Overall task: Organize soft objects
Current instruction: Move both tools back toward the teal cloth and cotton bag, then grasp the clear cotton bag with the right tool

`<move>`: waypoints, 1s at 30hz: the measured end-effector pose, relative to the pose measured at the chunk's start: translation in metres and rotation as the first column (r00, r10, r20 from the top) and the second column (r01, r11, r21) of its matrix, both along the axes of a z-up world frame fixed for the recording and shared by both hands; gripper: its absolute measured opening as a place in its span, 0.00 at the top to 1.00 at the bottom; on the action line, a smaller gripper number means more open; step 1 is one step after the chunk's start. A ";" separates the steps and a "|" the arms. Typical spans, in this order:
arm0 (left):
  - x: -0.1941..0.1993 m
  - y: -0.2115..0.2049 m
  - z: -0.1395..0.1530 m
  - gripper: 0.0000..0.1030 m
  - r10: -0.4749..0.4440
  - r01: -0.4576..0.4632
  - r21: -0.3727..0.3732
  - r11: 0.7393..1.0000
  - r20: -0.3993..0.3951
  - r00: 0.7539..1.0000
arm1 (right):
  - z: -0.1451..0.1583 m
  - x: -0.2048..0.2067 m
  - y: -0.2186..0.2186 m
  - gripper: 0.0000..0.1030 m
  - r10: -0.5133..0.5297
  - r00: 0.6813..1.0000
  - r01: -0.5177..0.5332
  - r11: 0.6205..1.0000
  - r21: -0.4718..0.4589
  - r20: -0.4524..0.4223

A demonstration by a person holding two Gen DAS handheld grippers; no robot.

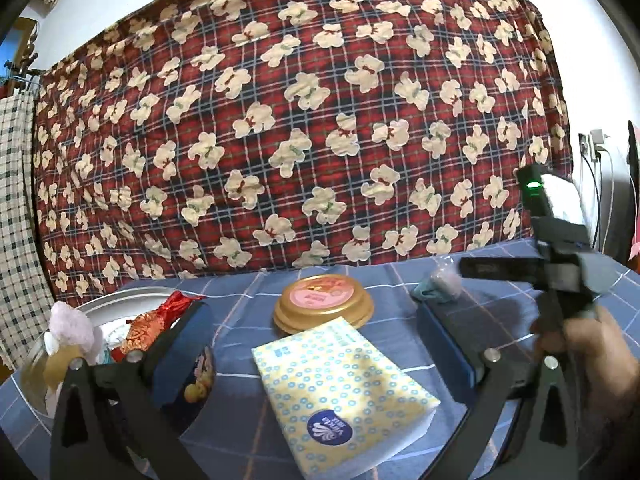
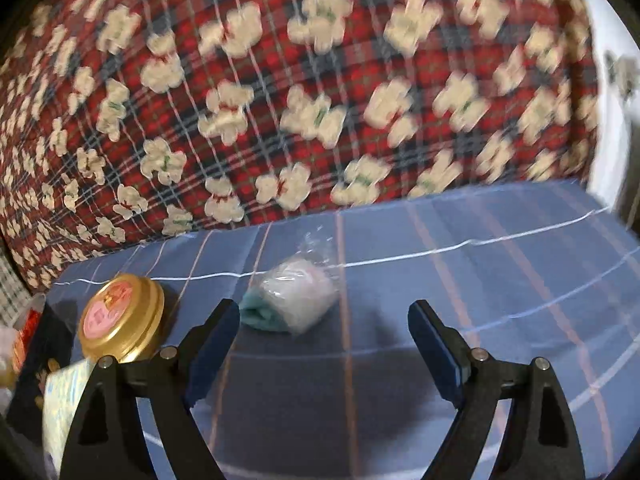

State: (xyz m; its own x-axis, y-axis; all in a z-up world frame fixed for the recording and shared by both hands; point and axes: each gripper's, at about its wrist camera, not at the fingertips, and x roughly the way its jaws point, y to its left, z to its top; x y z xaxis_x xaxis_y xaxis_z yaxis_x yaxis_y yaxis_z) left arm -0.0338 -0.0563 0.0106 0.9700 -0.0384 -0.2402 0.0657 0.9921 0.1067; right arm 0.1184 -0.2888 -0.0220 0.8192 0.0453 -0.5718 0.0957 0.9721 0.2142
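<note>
Even indoor light; right wrist view seems motion-blurred, fisheye-bent dark edges.

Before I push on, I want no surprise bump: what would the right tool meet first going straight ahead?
Probably the wrapped towel roll, lying on the blue cloth just ahead of the open right tool, slightly toward its left finger. Depth is hard to judge in this blurred view.

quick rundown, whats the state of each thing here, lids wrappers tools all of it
gold tin: lid on, flat on the blue cloth
tissue pack: sealed, lying flat
rolled towel: in clear wrap, on its side, untouched
metal bowl: already holds soft items
left tool: open, tissue pack between its fingers, no grip
right tool: open, empty, short of the towel
</note>
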 end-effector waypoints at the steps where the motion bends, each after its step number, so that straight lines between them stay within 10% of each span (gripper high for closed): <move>1: 0.000 0.001 0.000 0.00 -0.003 0.003 -0.005 1.000 0.000 1.000 | -0.005 0.014 0.001 0.15 0.021 0.999 -0.020 0.999 0.025 -0.035; 9: 0.005 0.004 0.000 0.00 -0.016 0.015 -0.022 1.000 -0.018 1.000 | -0.028 0.071 -0.003 0.17 0.041 0.985 -0.016 0.989 0.149 -0.168; 11: 0.006 0.005 -0.001 0.00 -0.024 0.024 -0.024 0.999 -0.026 0.999 | -0.027 0.067 -0.007 0.45 0.078 0.986 -0.048 0.979 0.196 -0.147; 20: 0.004 0.002 -0.001 0.00 -0.080 0.079 -0.032 0.996 -0.032 0.996 | -0.020 0.004 -0.053 0.51 0.094 0.994 -0.075 0.958 0.276 -0.057; 30: 0.006 -0.055 0.017 0.00 -0.165 0.166 0.013 0.986 -0.085 0.983 | 0.010 -0.034 -0.075 0.51 -0.070 0.993 0.065 0.996 0.054 0.092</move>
State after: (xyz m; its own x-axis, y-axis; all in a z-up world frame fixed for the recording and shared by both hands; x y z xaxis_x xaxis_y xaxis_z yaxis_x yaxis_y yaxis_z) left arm -0.0274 -0.1110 0.0277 0.9272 -0.1910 -0.3223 0.2382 0.9646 0.1134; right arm 0.0840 -0.3634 -0.0121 0.8714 0.0152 -0.4904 0.1379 0.9517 0.2745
